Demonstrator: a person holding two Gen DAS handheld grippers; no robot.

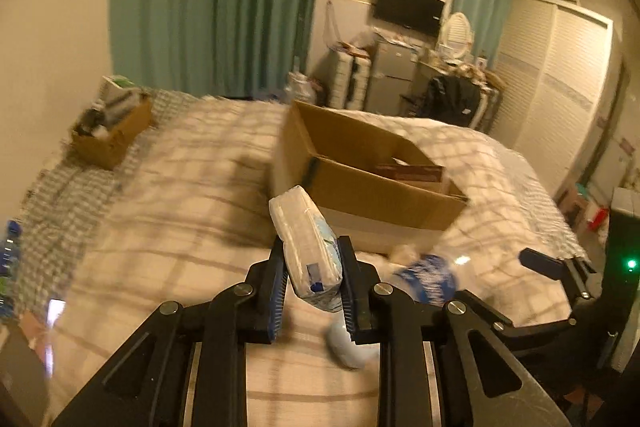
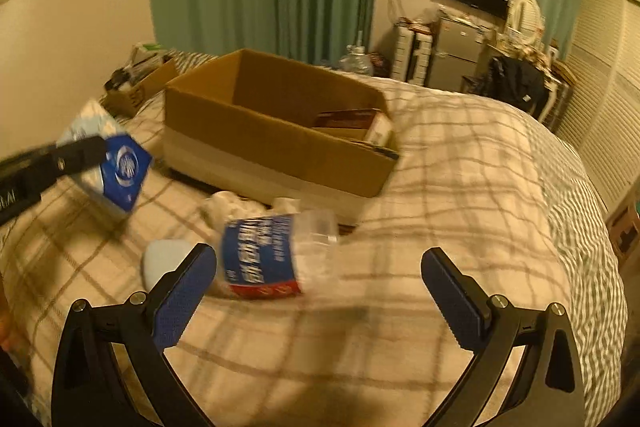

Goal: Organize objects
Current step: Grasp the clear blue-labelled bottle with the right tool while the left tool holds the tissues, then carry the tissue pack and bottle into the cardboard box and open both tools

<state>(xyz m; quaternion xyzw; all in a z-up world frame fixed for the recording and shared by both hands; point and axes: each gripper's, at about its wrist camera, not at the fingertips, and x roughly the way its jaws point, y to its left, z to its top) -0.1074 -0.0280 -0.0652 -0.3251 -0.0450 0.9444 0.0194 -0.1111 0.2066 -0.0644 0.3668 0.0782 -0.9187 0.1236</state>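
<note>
My left gripper (image 1: 312, 267) is shut on a white and blue tissue pack (image 1: 306, 247) and holds it above the bed, short of the open cardboard box (image 1: 384, 187). The pack also shows in the right wrist view (image 2: 114, 163), gripped at the left edge. My right gripper (image 2: 320, 279) is open and empty, just over a clear plastic bottle with a blue label (image 2: 276, 255) lying on the bed. A pale blue soap-like lump (image 2: 160, 259) and a crumpled white tissue (image 2: 232, 205) lie beside the bottle. The box (image 2: 280, 143) holds a brown carton (image 2: 348, 119).
A plaid bedcover (image 2: 460, 187) covers the bed. A smaller cardboard box with items (image 1: 108, 135) stands at the far left by the wall. Green curtains, a fridge (image 1: 390, 79), a TV and a wardrobe stand beyond the bed.
</note>
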